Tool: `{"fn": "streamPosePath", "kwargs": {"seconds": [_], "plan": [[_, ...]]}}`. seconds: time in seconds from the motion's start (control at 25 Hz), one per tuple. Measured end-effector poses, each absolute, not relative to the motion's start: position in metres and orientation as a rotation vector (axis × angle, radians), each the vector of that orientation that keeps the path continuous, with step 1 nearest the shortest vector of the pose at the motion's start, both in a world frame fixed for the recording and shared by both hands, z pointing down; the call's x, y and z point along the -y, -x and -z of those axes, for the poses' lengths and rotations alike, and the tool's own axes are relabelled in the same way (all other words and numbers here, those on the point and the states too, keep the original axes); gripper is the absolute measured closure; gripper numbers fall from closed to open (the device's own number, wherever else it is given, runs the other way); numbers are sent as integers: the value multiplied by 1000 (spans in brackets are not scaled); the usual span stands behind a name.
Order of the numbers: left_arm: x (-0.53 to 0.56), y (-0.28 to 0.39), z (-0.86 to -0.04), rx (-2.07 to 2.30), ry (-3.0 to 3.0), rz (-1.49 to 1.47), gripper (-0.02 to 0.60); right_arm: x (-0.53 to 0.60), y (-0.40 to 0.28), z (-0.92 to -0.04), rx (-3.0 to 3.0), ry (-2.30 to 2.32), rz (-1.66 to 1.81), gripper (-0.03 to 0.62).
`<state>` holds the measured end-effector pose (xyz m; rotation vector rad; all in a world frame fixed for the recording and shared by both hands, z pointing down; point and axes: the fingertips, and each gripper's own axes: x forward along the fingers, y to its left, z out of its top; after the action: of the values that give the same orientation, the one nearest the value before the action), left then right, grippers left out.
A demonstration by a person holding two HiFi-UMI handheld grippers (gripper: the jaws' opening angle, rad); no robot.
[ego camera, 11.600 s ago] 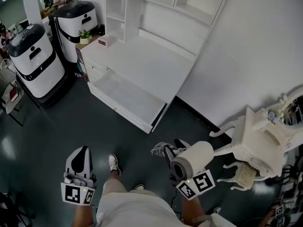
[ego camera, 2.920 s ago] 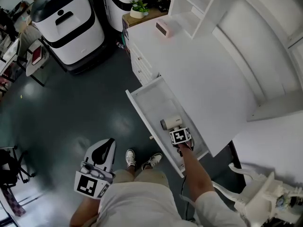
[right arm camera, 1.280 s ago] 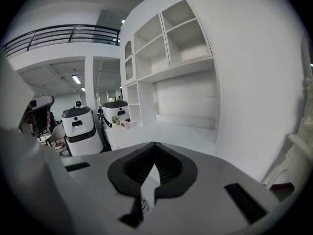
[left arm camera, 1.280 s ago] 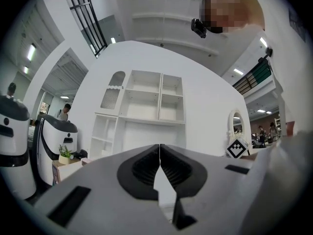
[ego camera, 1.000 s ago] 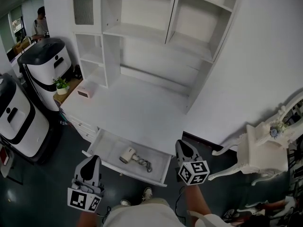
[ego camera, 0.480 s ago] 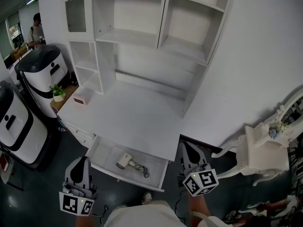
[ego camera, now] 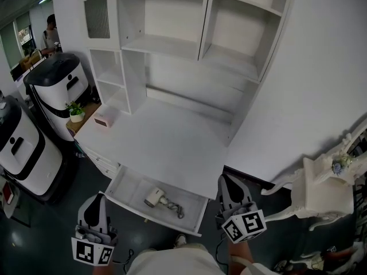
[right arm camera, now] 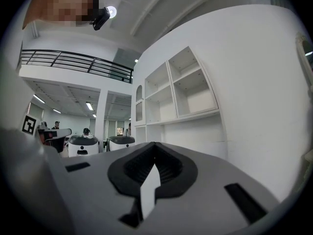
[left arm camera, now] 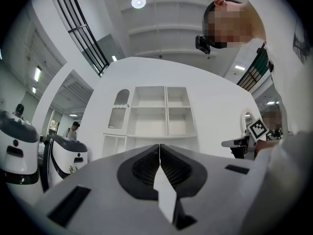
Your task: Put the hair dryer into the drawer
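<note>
The drawer (ego camera: 127, 187) stands pulled out from under the desk's (ego camera: 166, 145) front edge, towards its left corner. The hair dryer (ego camera: 153, 197) lies inside it on its side, about midway along the drawer floor, apart from the walls. Its cord (ego camera: 174, 209) trails towards the drawer's right end and appears to stay within the rim. We judge this flat position deliberate: a dryer on its side sits below the desk's underside, and a cord kept inside cannot catch if the drawer is pushed home.

In the head view, the left gripper (ego camera: 97, 199) hangs in front of the drawer's left end. The right gripper (ego camera: 226, 180) hangs just off the drawer's right end, below the desk's front edge. Neither touches the drawer or the desk.

The left gripper view shows the left gripper (left arm camera: 159, 153) with its jaws pressed together and nothing between them. The right gripper view shows the same of the right gripper (right arm camera: 155, 152): jaws pressed together on nothing. Both point roughly level at the shelving (ego camera: 189, 39) above the desk's rear edge, clear of the work.

We judge the placement done, since the dryer rests in the drawer and both tools are free. The drawer is not closed, and the task sentence does not call for closing it.
</note>
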<state>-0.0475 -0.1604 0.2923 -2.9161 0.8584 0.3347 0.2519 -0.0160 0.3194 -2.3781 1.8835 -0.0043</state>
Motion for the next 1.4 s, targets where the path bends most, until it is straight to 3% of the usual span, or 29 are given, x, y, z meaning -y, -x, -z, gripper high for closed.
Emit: {"fn": "streamPosePath", "kwargs": {"seconds": [1.4], "plan": [[171,49,-304,-904,2920,-320,563,31,-239,-336,-1960,2328,77,585]]}}
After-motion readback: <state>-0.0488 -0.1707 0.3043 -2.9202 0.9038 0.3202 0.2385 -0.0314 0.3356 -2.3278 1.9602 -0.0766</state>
